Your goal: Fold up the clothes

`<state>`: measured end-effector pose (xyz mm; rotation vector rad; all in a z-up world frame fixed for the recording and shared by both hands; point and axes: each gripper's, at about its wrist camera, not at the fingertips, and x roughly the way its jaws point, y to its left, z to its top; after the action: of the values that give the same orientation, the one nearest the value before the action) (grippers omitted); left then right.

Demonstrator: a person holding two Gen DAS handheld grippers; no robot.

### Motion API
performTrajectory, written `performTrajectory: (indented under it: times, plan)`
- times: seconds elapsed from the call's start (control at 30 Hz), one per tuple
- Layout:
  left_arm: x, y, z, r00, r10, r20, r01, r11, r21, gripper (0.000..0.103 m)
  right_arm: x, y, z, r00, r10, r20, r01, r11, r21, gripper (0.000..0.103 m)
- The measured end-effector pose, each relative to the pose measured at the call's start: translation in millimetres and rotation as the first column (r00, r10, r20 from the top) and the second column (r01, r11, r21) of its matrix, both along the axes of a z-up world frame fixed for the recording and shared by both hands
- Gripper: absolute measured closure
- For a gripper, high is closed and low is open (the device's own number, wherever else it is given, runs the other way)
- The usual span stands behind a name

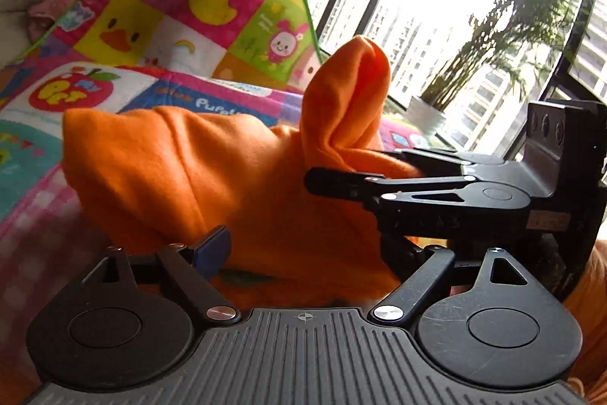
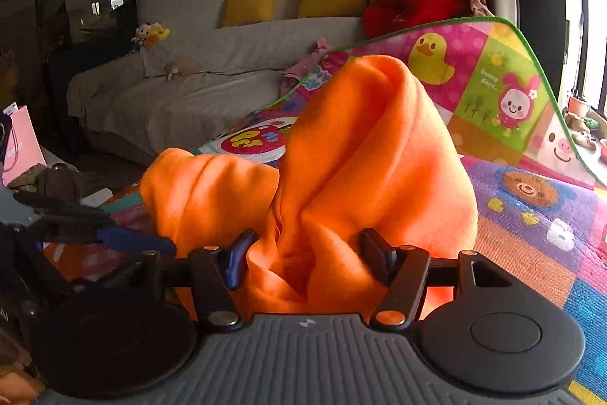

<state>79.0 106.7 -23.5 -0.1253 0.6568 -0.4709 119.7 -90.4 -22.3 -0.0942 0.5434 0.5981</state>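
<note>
Left tool (image 1: 299,249): my left-hand tool has orange cloth filling the space between its fingers. One blue pad (image 1: 212,249) shows and the other finger is buried behind the right tool, so I cannot tell whether it is clenched or loose.

Garment: the orange garment (image 1: 182,169) is bunched and lifted off the play mat (image 1: 159,25), with one hump to the left and a tall peak rising to the right. It is not flat and I can read no clean fold line.

Right tool (image 2: 307,253): this one is clenched on a thick gather of the orange garment (image 2: 360,158) — cloth bulges out above and below both fingers.

Spacing: the two tools are very near each other, with the right crossing in front of the left.

Risk, grip: the right pinch holds several layers. I judge an inner layer could slide out and leave the fold lopsided.

Risk, tangle: with the tools this close, pulling them apart could twist the cloth rather than spread it.

Risk, surface: the play mat has a raised far edge — dragged cloth might catch or rumple it.

Containers: a pink bag (image 2: 21,147) stands at the far left of the right view and its contents are not visible. A white pot (image 1: 426,120) by the window holds a leafy plant.
</note>
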Motion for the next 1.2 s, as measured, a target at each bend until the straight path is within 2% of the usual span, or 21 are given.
performTrajectory:
  times: [0.27, 0.33, 0.4, 0.47, 0.53, 0.63, 0.7, 0.8, 0.87, 0.9, 0.97, 1.0, 1.1, 1.2]
  plan:
    - [-6.1, -4.6, 18.9, 0.997, -0.054, 0.046, 0.049, 0.994, 0.096, 0.013, -0.7, -19.5, -4.4, 1.000, -0.011, -0.029, 0.013, 0.997, 0.071, 0.039]
    - [-5.9, -1.1, 20.6, 0.998, -0.039, 0.050, 0.034, 0.995, 0.098, 0.009, -8.1, -17.5, -9.4, 1.000, -0.013, 0.000, 0.013, 1.000, 0.027, 0.039]
    - [-4.3, 6.6, 28.2, 0.998, -0.018, 0.054, 0.015, 0.998, 0.054, 0.009, -17.3, -8.7, -14.2, 0.999, -0.003, 0.054, 0.005, 0.999, -0.041, 0.038]
    - [-0.1, 10.7, 40.2, 0.998, -0.006, 0.060, 0.006, 1.000, 0.000, 0.009, -26.8, 4.0, -19.8, 0.994, 0.019, 0.107, -0.007, 0.993, -0.114, 0.031]
    - [7.7, 3.6, 55.5, 0.996, -0.013, 0.085, 0.015, 1.000, -0.024, 0.009, -36.0, 17.1, -26.0, 0.988, 0.044, 0.149, -0.017, 0.984, -0.179, 0.029]
    - [24.8, -23.6, 73.7, 0.989, -0.024, 0.149, 0.027, 1.000, -0.016, 0.009, -49.8, 34.5, -34.7, 0.975, 0.084, 0.206, -0.026, 0.963, -0.267, 0.028]
    - [43.9, -43.3, 78.0, 0.986, -0.004, 0.167, 0.005, 1.000, -0.005, 0.009, -56.9, 35.8, -35.5, 0.970, 0.103, 0.221, -0.036, 0.957, -0.289, 0.028]
    - [68.8, -53.8, 65.6, 0.980, 0.090, 0.178, -0.109, 0.989, 0.099, 0.010, -65.3, 21.3, -27.8, 0.970, 0.103, 0.219, -0.042, 0.963, -0.267, 0.028]
    - [82.6, -50.3, 52.5, 0.972, 0.161, 0.173, -0.189, 0.968, 0.165, 0.014, -72.8, 3.5, -18.3, 0.970, 0.041, 0.238, 0.010, 0.978, -0.208, 0.028]
    - [86.9, -43.1, 44.9, 0.971, 0.186, 0.149, -0.211, 0.962, 0.173, 0.018, -77.2, -4.5, -14.1, 0.966, -0.002, 0.257, 0.049, 0.983, -0.179, 0.026]
    - [95.0, -28.9, 29.8, 0.967, 0.234, 0.102, -0.250, 0.950, 0.188, 0.018, -81.6, -15.7, -11.5, 0.953, -0.099, 0.287, 0.143, 0.981, -0.135, 0.008]
    - [97.5, -22.1, 22.4, 0.965, 0.249, 0.081, -0.261, 0.947, 0.189, 0.018, -81.8, -18.8, -13.1, 0.942, -0.153, 0.298, 0.196, 0.973, -0.119, 0.006]
    - [100.7, -5.1, 5.8, 0.959, 0.282, 0.037, -0.284, 0.941, 0.186, 0.019, -65.2, -17.0, -30.6, 0.956, -0.217, 0.195, 0.244, 0.961, -0.128, 0.005]
    - [98.2, 4.7, 1.3, 0.956, 0.293, 0.026, -0.293, 0.941, 0.167, 0.018, -49.8, -29.6, -35.0, 0.954, -0.281, 0.099, 0.288, 0.956, -0.061, 0.006]
